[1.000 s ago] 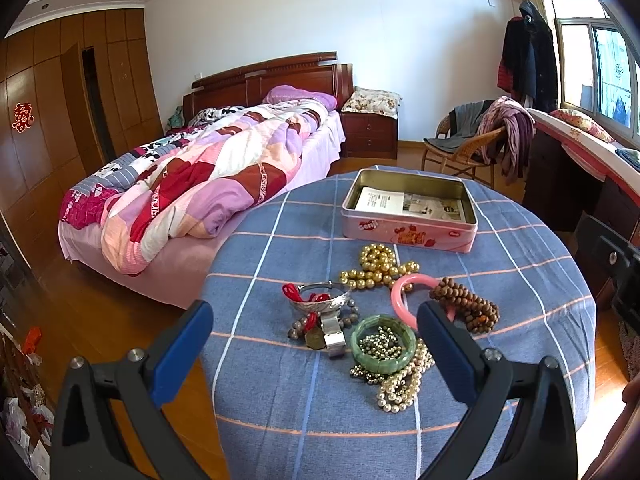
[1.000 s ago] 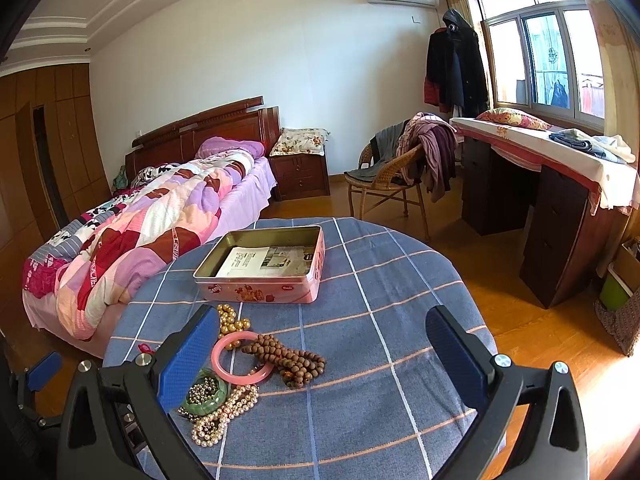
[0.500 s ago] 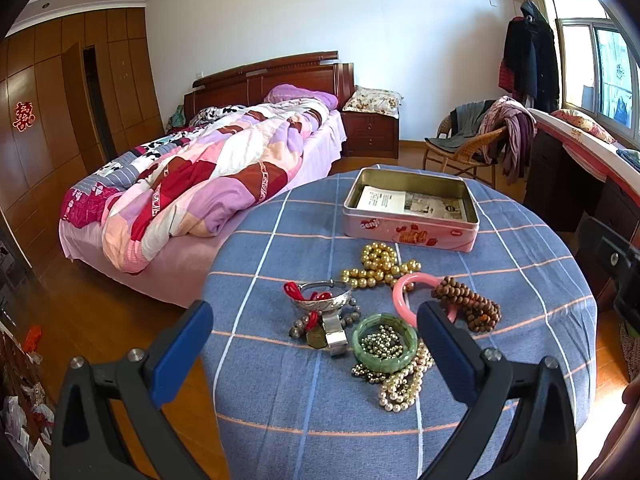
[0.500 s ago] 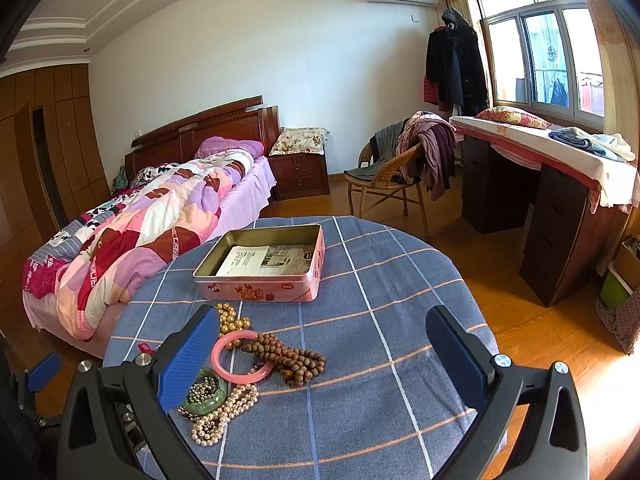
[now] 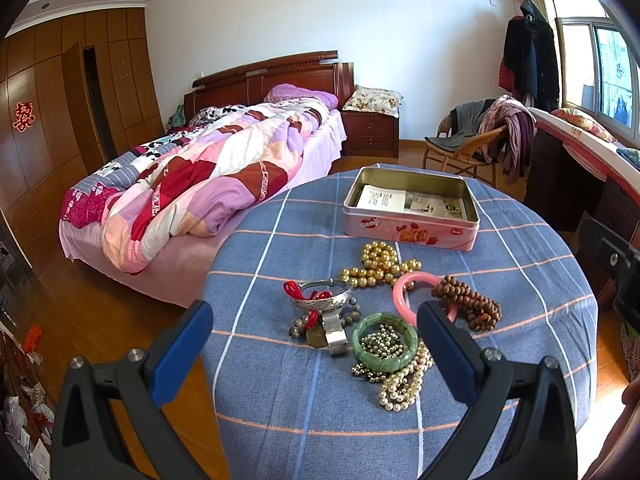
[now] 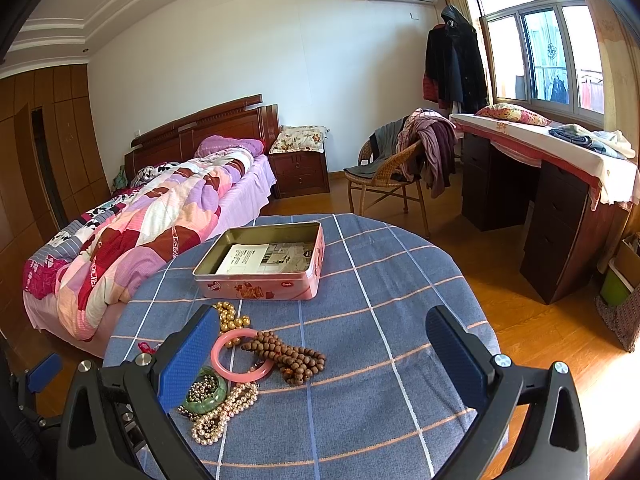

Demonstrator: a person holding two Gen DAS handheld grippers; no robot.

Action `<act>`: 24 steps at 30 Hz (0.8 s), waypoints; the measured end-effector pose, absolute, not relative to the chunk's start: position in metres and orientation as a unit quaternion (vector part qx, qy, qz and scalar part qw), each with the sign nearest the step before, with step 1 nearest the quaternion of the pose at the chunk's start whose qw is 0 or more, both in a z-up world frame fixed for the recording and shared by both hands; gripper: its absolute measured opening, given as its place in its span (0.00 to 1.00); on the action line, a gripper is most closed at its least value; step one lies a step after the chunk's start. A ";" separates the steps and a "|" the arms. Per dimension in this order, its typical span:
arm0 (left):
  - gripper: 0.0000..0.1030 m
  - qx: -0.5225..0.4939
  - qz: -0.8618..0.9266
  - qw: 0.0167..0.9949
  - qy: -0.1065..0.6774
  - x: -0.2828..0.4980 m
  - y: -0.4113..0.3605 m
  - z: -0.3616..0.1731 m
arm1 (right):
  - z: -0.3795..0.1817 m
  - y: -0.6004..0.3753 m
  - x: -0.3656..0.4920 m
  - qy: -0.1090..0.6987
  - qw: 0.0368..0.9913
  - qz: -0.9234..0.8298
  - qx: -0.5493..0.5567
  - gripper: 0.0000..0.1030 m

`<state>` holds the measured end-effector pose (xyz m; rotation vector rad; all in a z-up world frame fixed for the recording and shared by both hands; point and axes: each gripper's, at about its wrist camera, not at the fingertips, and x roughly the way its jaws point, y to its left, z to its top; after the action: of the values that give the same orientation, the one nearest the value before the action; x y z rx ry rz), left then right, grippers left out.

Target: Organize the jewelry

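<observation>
On the round table's blue checked cloth (image 5: 520,264), a rectangular pink tin (image 5: 412,216) stands beyond heaped jewelry: gold beads (image 5: 376,266), smooth pink bangle (image 5: 404,292), wooden beads (image 6: 288,356), green bangle (image 5: 384,346), pearls (image 6: 224,412). Left gripper (image 5: 316,340) and right gripper (image 6: 320,348) hover spread wide, holding nothing.

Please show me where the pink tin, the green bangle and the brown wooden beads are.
pink tin (image 5: 412,236), left wrist view, on its front wall.
green bangle (image 5: 362,350), left wrist view, on its left rim.
brown wooden beads (image 6: 294,356), right wrist view, on the middle of the pile.
</observation>
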<state>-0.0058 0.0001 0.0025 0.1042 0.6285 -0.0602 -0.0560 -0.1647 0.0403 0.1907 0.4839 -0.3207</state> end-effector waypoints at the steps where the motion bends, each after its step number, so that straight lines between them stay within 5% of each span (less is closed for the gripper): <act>1: 1.00 0.051 -0.029 0.949 0.309 -0.006 0.000 0.002 | 0.040 -0.165 -0.056 0.238 0.954 -0.158 0.094 0.99; 24: 1.00 0.059 -0.037 0.931 0.358 0.023 0.005 -0.033 | 0.000 -0.176 -0.020 0.296 0.943 -0.128 0.076 0.99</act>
<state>0.0226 0.0048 -0.0331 0.1202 0.7335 -0.0754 -0.0199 -0.1758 0.0004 0.1552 0.6041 -0.2605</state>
